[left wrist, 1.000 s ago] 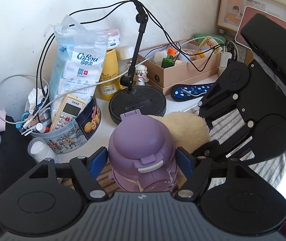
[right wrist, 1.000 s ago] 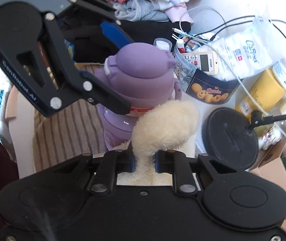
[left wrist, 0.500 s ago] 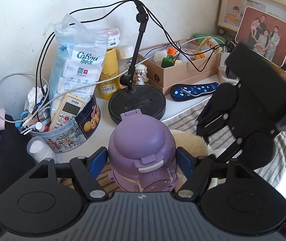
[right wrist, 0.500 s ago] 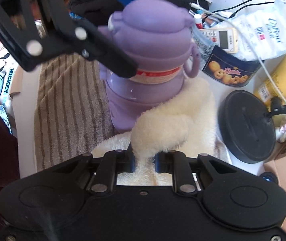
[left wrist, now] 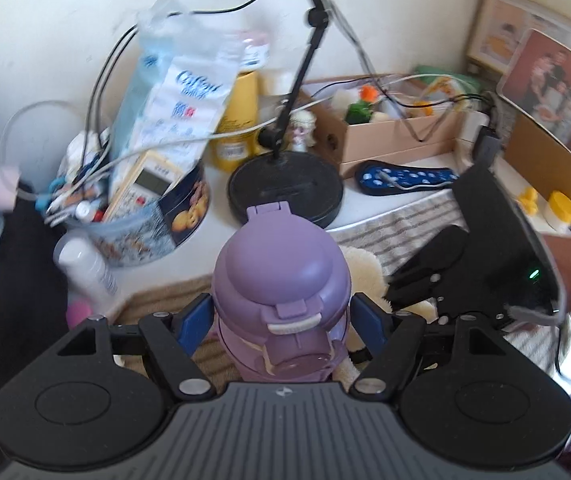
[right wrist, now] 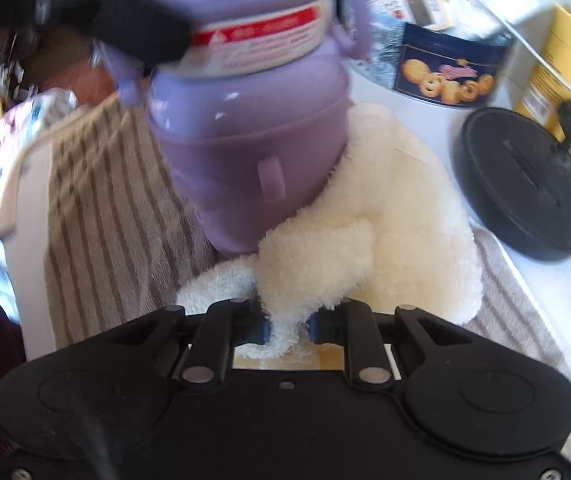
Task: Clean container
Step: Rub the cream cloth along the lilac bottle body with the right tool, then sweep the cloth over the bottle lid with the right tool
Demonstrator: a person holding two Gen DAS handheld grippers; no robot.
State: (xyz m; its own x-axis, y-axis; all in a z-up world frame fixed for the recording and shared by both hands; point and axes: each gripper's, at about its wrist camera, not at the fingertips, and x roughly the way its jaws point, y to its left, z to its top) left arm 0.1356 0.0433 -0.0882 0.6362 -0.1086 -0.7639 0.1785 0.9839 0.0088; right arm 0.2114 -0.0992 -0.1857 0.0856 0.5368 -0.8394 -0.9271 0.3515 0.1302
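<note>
A purple lidded bottle [left wrist: 281, 292] stands upright on a striped towel [left wrist: 401, 232], with my left gripper [left wrist: 281, 320] shut on its sides below the lid. In the right wrist view the same purple bottle [right wrist: 253, 120] fills the upper middle, a red-and-white label around its neck. My right gripper [right wrist: 287, 326] is shut on a fluffy cream cloth [right wrist: 365, 240], which presses against the bottle's lower side near its base. From the left wrist view the right gripper's black body [left wrist: 481, 256] sits low at the right, and the cream cloth [left wrist: 365, 276] shows beside the bottle.
A black round lamp base [left wrist: 285, 188] stands behind the bottle. A blue cookie tin [left wrist: 165, 216] full of small items and a white bottle [left wrist: 85, 264] sit at the left. A cardboard box [left wrist: 397, 136], a yellow bottle [left wrist: 237, 124], cables and photo frames [left wrist: 553, 88] crowd the back.
My right gripper has dropped with the cream cloth from beside the bottle's lid to its lower body. The left gripper keeps its hold, and its view has rolled slightly.
</note>
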